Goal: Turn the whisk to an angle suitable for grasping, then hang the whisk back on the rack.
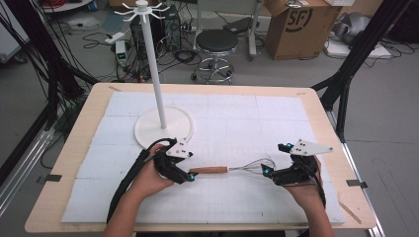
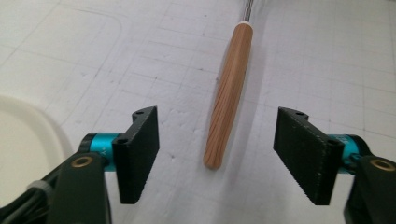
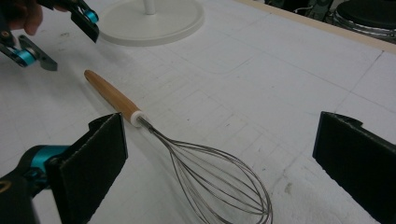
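Observation:
A whisk with a wooden handle (image 1: 208,170) and steel wire loops (image 1: 253,166) lies flat on the white gridded mat, handle to the left. My left gripper (image 1: 190,176) is open at the handle's end. In the left gripper view the handle (image 2: 231,88) lies between the black pads (image 2: 140,149) with a gap on each side of it. My right gripper (image 1: 267,171) stands open at the wire end. In the right gripper view the wire loops (image 3: 219,182) lie low between its wide-apart jaws, touching neither, and the left gripper (image 3: 56,39) hangs beyond the handle (image 3: 109,95).
A white stand with a round base (image 1: 148,129), a tall pole (image 1: 154,69) and hooks at its top rises at the back left of the mat, just behind my left hand. The table's wooden rim (image 1: 74,148) frames the mat. A stool and boxes stand on the floor beyond.

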Motion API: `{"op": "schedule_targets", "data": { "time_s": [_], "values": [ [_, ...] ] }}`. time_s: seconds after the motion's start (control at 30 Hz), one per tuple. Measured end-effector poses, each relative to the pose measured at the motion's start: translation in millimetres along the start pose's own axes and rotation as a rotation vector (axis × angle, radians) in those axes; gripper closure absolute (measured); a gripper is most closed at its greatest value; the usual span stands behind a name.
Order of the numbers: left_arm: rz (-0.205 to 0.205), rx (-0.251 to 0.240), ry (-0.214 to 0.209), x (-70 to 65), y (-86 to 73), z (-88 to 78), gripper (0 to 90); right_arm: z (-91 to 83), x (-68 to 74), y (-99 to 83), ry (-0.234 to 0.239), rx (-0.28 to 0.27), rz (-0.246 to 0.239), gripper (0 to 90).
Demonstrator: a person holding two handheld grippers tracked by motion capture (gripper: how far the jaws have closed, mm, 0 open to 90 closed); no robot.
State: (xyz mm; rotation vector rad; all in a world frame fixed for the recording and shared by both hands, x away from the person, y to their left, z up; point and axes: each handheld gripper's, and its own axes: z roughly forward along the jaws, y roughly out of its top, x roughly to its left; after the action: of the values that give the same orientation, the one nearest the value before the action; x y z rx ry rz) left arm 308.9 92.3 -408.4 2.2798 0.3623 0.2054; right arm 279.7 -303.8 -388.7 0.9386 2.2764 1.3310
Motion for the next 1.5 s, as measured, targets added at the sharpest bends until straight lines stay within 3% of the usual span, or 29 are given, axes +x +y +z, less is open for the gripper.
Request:
{"op": "schedule_targets", "data": {
  "time_s": [0.27,0.47,0.57,0.8,1.3,1.5],
  "values": [
    [-0.086,-0.115,0.005,7.5,-24.1,-31.9,20.7,6.8,1.8,-0.5,0.000,0.028,-0.013,1.8],
    [-0.134,-0.183,0.048,14.2,-29.6,-51.1,14.1,6.2,0.6,-0.2,-0.007,0.022,-0.003,1.8],
    [-0.136,-0.195,0.077,16.1,-30.7,-59.1,10.4,5.8,0.1,-0.6,-0.005,0.022,-0.002,1.8],
    [-0.152,-0.230,0.089,17.2,-33.7,-72.5,1.6,5.9,-1.9,-1.4,0.001,0.022,-0.001,1.8],
    [-0.139,-0.259,0.103,15.6,-35.0,-80.6,1.6,5.4,0.8,-0.7,0.003,0.019,-0.004,1.8],
    [-0.143,-0.244,0.125,17.1,-36.4,-82.4,1.6,9.0,2.7,-0.7,0.006,0.038,-0.015,1.8]
  ]
}}
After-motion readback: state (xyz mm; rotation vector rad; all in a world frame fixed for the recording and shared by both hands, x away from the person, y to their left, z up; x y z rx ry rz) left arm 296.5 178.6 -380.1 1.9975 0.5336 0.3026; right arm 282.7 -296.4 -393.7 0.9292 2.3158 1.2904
